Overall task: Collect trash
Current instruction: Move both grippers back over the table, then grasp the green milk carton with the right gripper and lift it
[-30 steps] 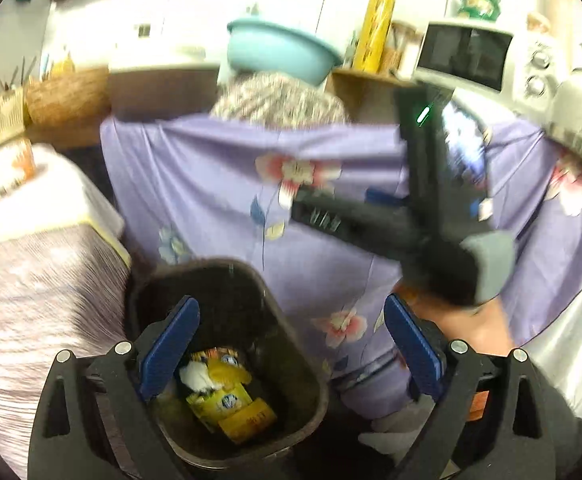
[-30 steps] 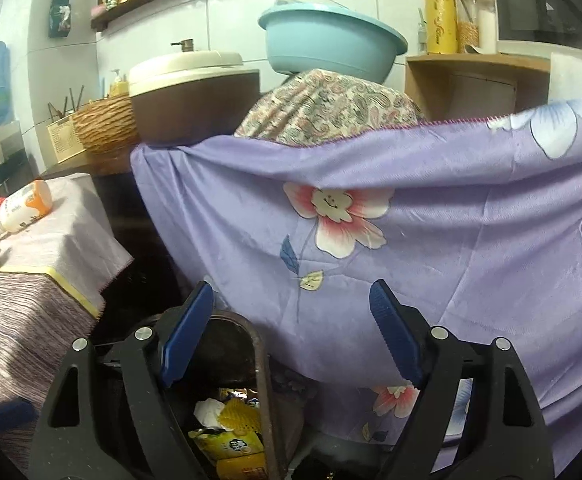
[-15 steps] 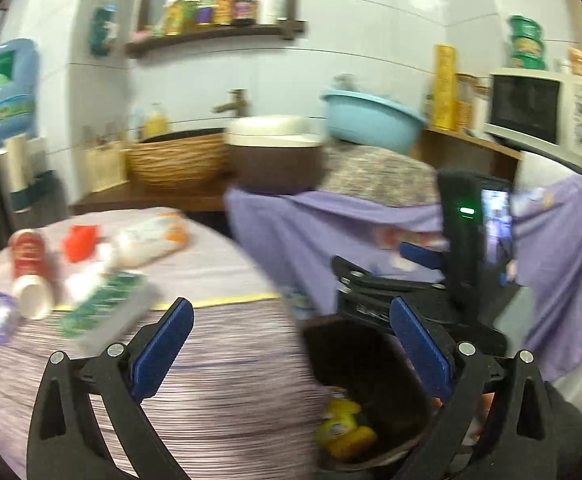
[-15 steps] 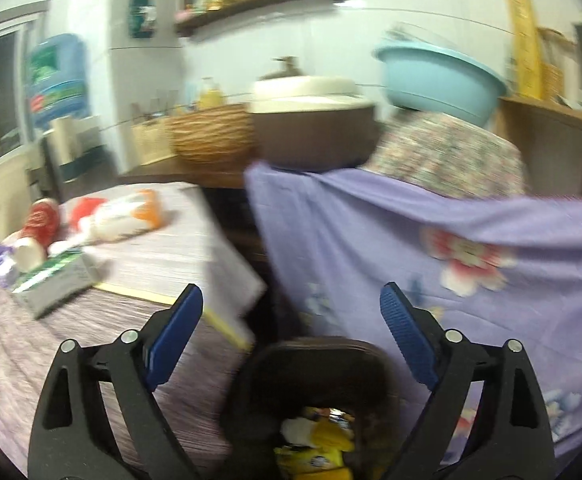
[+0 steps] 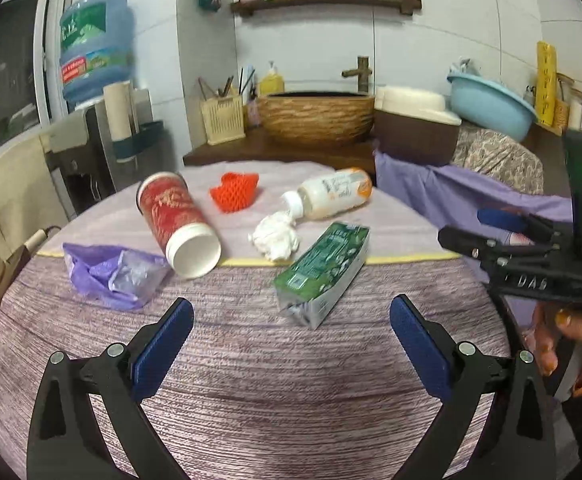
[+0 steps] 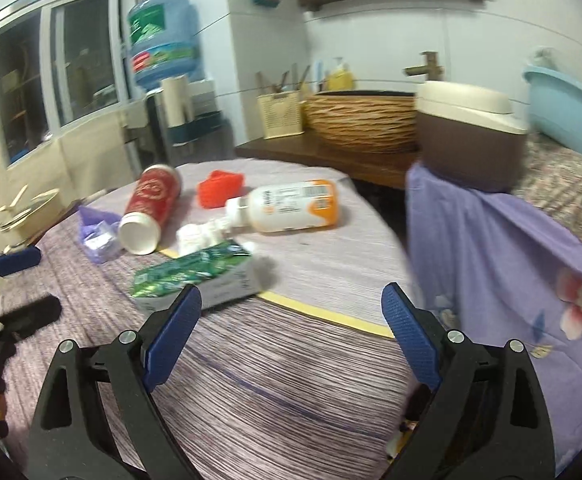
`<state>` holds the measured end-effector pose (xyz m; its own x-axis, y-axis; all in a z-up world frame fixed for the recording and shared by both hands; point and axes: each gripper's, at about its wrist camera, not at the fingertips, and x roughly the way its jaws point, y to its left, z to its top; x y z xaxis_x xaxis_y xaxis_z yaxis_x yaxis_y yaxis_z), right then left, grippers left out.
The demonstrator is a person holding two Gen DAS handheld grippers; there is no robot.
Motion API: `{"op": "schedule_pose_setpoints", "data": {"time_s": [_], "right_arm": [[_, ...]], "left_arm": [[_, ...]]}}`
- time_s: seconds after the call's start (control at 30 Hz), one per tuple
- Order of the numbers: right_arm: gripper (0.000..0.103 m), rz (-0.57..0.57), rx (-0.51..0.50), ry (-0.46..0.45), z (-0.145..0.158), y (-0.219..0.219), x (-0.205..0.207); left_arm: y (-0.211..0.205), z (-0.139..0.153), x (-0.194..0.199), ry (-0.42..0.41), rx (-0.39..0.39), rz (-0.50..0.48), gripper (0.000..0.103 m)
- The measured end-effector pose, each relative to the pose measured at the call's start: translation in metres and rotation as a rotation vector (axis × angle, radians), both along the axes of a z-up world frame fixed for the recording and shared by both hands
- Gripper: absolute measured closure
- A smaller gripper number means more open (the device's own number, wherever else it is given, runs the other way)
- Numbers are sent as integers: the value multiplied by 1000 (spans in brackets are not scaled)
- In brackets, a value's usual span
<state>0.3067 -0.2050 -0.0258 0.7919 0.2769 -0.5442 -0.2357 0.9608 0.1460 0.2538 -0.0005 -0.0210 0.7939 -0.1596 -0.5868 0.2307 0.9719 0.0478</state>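
Note:
Trash lies on a round table with a striped purple cloth [image 5: 291, 380]. A green carton [image 5: 323, 268] lies nearest, also in the right wrist view [image 6: 195, 276]. Behind it lie a white crumpled tissue [image 5: 275, 236], a red paper cup on its side [image 5: 175, 222], a purple plastic bag [image 5: 111, 276], an orange foam net [image 5: 235, 192] and a white-orange bottle [image 5: 333, 194]. My left gripper [image 5: 291, 340] is open and empty above the near table. My right gripper [image 6: 291, 332] is open and empty; it shows at the right in the left wrist view [image 5: 527, 260].
A purple flowered cloth [image 6: 511, 280] hangs over furniture right of the table. Behind are a wicker basin [image 5: 317, 120], a brown pot with a white lid [image 6: 471, 148], a blue bowl [image 5: 491, 104] and a water dispenser [image 5: 95, 64].
Both grippers have swung left and up from the black trash bin to the table. The bin has left both views; the trash on the table has come into view.

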Motion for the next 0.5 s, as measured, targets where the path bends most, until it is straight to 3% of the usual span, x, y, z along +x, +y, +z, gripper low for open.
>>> {"op": "schedule_pose_setpoints", "data": {"time_s": [0.13,0.33,0.5], "right_arm": [[13,82,13,49,-1,16,18],[13,268,-156,41,-4,60,26],[13,311,-182,88,-10,81,31]], "left_arm": [[10,-13,13,41,2,7,5],[31,-25,17,76,-33,41,5],[46,-27,12,72,-1,76,5]]}}
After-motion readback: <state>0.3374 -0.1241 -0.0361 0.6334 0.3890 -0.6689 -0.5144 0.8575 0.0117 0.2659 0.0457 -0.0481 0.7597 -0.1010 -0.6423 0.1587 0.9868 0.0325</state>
